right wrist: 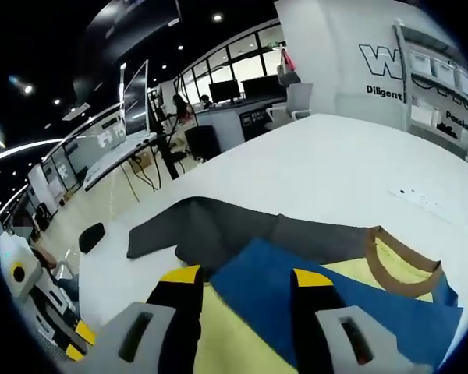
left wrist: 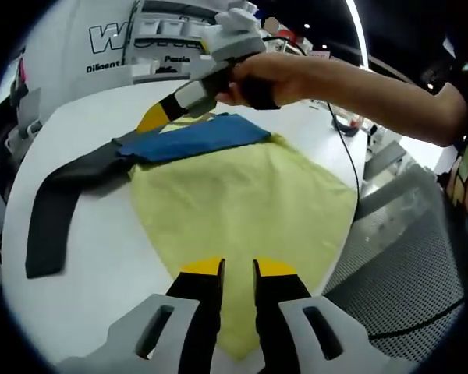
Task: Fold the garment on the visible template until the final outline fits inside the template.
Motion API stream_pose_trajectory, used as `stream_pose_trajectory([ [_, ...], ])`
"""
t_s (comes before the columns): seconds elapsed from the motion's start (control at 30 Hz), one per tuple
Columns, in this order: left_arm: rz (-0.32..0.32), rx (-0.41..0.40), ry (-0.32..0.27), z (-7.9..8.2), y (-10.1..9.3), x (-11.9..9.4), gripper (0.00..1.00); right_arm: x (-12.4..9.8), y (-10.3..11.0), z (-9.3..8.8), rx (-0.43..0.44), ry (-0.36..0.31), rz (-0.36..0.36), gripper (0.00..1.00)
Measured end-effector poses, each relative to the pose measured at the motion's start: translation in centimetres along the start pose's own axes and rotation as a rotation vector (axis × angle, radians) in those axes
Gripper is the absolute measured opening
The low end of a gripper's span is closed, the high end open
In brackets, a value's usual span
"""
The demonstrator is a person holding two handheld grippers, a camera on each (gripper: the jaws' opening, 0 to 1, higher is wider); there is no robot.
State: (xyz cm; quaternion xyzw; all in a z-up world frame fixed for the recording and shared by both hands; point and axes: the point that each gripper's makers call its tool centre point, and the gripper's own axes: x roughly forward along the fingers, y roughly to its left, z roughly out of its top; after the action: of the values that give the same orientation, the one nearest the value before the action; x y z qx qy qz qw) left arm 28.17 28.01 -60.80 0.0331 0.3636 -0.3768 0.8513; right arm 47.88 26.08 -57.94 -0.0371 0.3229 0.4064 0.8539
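The garment is spread on the white table: a pale yellow body, a blue panel across the shoulder area, and a dark grey sleeve trailing off toward the table's edge. In the right gripper view the blue panel, the grey sleeve and a brown-trimmed neckline are seen close up. No template outline can be made out under the cloth.

The left gripper is poised low over the near hem of the yellow body, its jaws parted by a narrow gap with no cloth pinched between them. The right gripper, held in a hand, is at the junction of blue panel and sleeve; from its own camera the right gripper is seen with jaws spread wide, straddling the blue edge, nothing yet clamped.

Several risks are judged from here. If only the top blue layer is caught, the sleeve may be left behind and remain outside the final outline. If the sleeve is dragged rather than lifted, the yellow body could be pulled askew or bunched. The near hem lies close to the table's edge, so a careless pull might slide cloth over it.

No containers are seen on the table.
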Motion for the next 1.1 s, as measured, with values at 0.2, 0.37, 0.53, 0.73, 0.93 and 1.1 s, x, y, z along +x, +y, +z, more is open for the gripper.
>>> stream_pose_trajectory([
  [0.2, -0.001, 0.015, -0.007, 0.2, -0.2, 0.0, 0.10, -1.3, -0.3, -0.3, -0.009, -0.013, -0.033, 0.48],
  [0.37, 0.011, 0.020, -0.015, 0.4, 0.0, -0.1, 0.10, -2.5, -0.5, -0.2, -0.029, -0.034, -0.057, 0.49],
  [0.53, 0.007, 0.036, -0.046, 1.1, -0.2, -0.2, 0.10, -3.1, -1.2, -0.6, -0.030, -0.038, -0.072, 0.50],
  [0.73, 0.008, 0.054, -0.043, 1.0, -0.3, -0.2, 0.10, -4.0, -1.2, -1.2, -0.039, -0.038, -0.082, 0.52],
  [0.93, 0.036, 0.064, -0.069, 1.5, 0.3, -0.4, 0.11, -4.9, -0.9, -2.1, -0.081, -0.026, -0.094, 0.54],
  [1.1, 0.064, 0.058, -0.084, 1.8, 1.0, -0.7, 0.12, -6.0, -0.8, -2.8, -0.052, -0.046, -0.100, 0.54],
])
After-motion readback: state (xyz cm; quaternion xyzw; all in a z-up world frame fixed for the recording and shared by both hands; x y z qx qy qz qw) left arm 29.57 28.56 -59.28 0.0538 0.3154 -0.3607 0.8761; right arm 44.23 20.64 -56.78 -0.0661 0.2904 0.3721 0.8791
